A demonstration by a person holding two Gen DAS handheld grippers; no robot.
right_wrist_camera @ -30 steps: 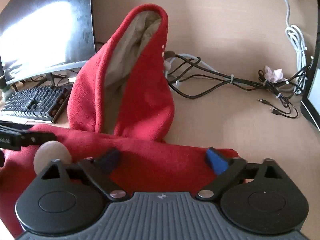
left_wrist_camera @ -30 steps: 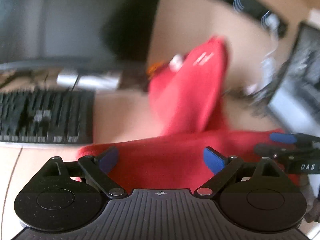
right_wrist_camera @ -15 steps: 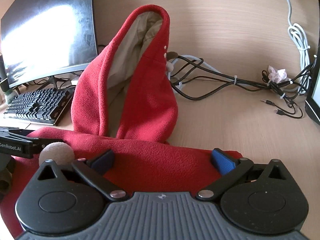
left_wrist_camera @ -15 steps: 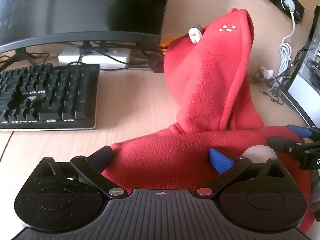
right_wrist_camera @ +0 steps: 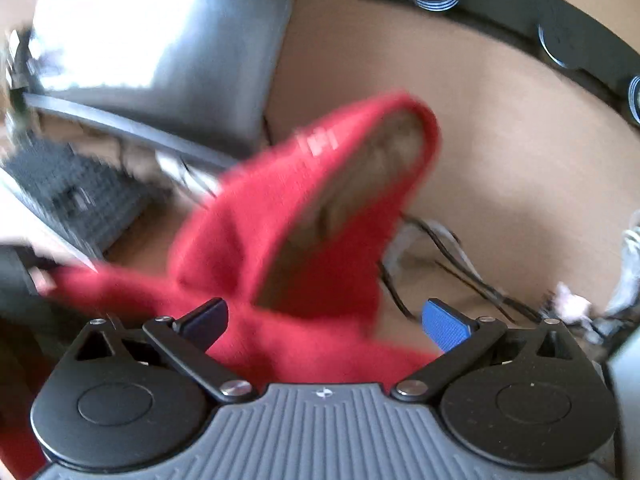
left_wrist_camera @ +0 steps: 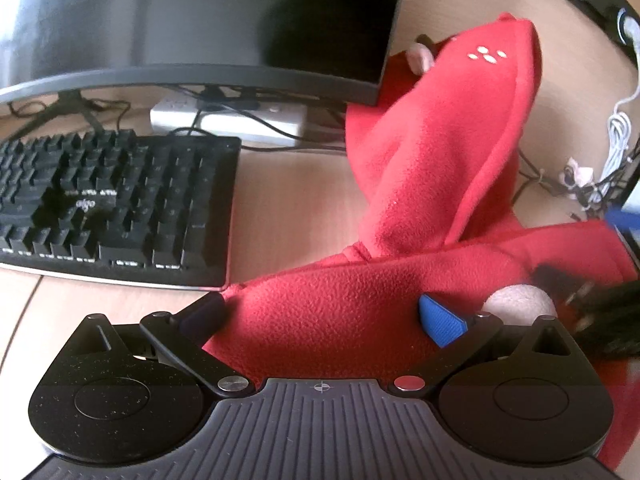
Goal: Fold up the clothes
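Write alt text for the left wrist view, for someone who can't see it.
A red fleece hoodie lies across a wooden desk between the open fingers of the left gripper, its hood standing up. A black keyboard sits to the left under a dark monitor, with a white power strip behind it.

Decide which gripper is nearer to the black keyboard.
Left. The left gripper sits just beside the keyboard, its near corner close by the jaws. The right gripper is farther off; the red garment lies between.
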